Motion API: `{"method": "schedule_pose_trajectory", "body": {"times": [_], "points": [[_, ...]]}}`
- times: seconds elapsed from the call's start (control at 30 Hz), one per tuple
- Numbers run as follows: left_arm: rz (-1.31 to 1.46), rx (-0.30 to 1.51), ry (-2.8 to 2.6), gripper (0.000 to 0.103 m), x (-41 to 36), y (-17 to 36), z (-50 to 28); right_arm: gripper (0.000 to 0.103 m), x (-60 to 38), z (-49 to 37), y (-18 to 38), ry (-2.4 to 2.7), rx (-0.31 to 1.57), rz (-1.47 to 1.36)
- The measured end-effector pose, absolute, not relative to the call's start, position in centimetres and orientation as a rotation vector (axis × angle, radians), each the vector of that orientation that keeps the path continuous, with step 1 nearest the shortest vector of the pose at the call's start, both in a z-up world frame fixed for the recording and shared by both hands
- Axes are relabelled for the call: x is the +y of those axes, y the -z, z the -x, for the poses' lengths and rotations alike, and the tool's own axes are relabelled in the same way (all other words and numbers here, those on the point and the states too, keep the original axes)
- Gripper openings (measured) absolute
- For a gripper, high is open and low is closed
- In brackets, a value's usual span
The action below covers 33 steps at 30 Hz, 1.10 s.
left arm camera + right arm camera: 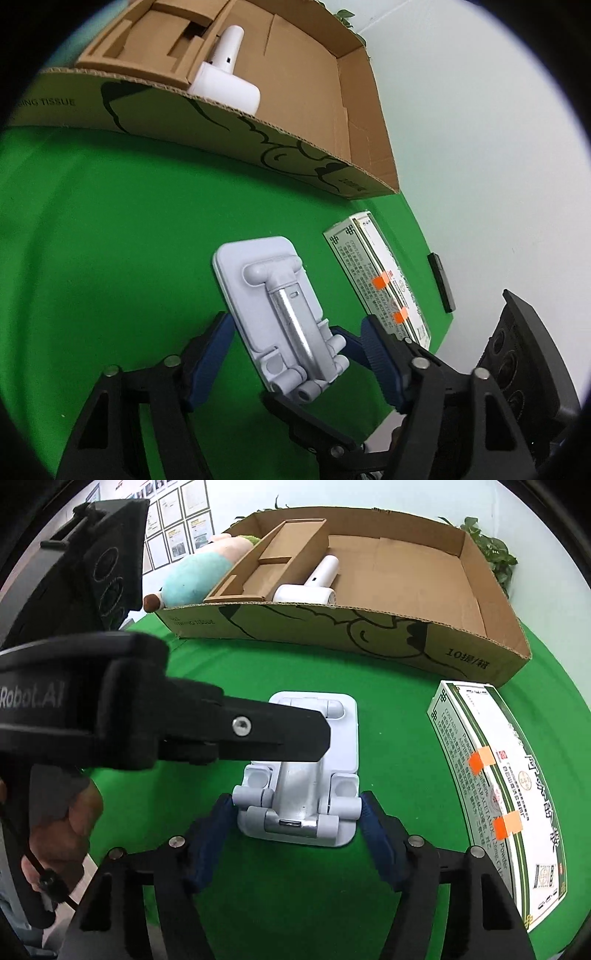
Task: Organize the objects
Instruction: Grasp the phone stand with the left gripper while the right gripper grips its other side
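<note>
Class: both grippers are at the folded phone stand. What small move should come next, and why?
Probably lift the phone stand toward the cardboard box: the right gripper brackets its near end, its pads apparently touching, and the box floor beside the white device looks bare.

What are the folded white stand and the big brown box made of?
The folded stand looks like matte pale plastic, with a shinier silvery centre bar that may be metal. The brown box is corrugated cardboard: the wavy fluting shows along its cut top edge, and its outside carries dark printing.
</note>
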<state>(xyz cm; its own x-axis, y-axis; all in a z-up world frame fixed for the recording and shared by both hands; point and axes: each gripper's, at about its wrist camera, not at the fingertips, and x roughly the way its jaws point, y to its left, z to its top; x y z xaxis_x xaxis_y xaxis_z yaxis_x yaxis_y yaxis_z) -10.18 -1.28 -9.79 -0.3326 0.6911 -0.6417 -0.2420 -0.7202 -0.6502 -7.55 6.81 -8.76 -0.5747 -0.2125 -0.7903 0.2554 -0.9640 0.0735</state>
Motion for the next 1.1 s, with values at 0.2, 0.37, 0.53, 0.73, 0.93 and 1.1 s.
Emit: {"method": "schedule_pose_trajectory", "body": {"times": [0.2, 0.37, 0.53, 0.73, 0.93, 1.1], "points": [[1.329, -0.589, -2.105, 0.050, -1.2, 10.0, 9.8, 0.065, 7.3, 7.2, 8.5, 2.574, -0.007, -1.295], [1.329, -0.583, -2.114, 0.047, -1.2, 10.1, 9.4, 0.065, 8.2, 6.9, 8.1, 2.531, -0.143, -1.299], [1.341, -0.604, -2.093, 0.042, -1.2, 10.4, 9.2, 0.064, 8.7, 6.7, 7.9, 2.485, -0.246, -1.285], [1.290, -0.539, -2.131, 0.034, -1.1, 8.5, 8.1, 0.064, 8.3, 6.4, 8.0, 2.479, -0.272, -1.262], [1.192, -0.486, -2.178, 0.031, -1.4, 5.4, 7.4, 0.064, 7.8, 6.1, 6.3, 2.520, -0.265, -1.169], [1.079, -0.467, -2.216, 0.031, -1.9, 2.3, 7.5, 0.064, 7.6, 5.9, 3.5, 2.576, -0.214, -1.053]]}}
